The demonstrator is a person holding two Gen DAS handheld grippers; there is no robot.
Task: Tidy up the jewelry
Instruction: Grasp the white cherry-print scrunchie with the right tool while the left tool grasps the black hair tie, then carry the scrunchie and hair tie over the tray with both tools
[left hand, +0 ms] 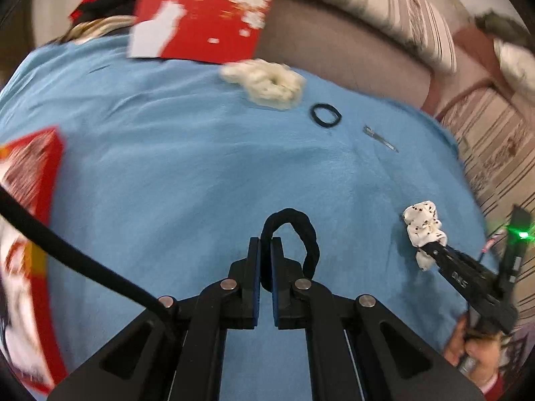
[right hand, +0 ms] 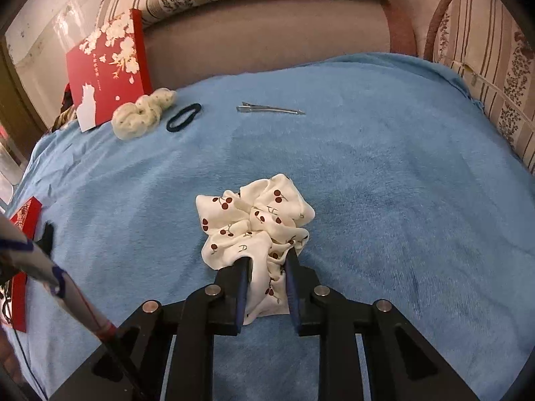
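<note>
where the soft blue blanket point(right hand: 384, 173) is spread over the couch, a thick black hair tie point(left hand: 302, 234) of ribbed elastic is pinched between the pressed-together fingers of the left gripper point(left hand: 265, 247), its loop arching up and to the right of them. a white scrunchie point(right hand: 257, 220) of smooth, gathered fabric printed with red cherries is clamped by the right gripper point(right hand: 267, 262), the cloth bunched between the two dark fingers and spilling forward onto the blanket. farther back, a fluffy cream scrunchie point(right hand: 143, 113) with a dotted, crinkled surface is seen just beside a thin black hair band point(right hand: 184, 117) lying flat as an oval. a slim metal hair clip point(right hand: 271, 109), long and pointed, is laid apart to the right. a flat red box point(right hand: 107, 67) with white blossoms is propped behind the cream scrunchie, against the couch back.
</note>
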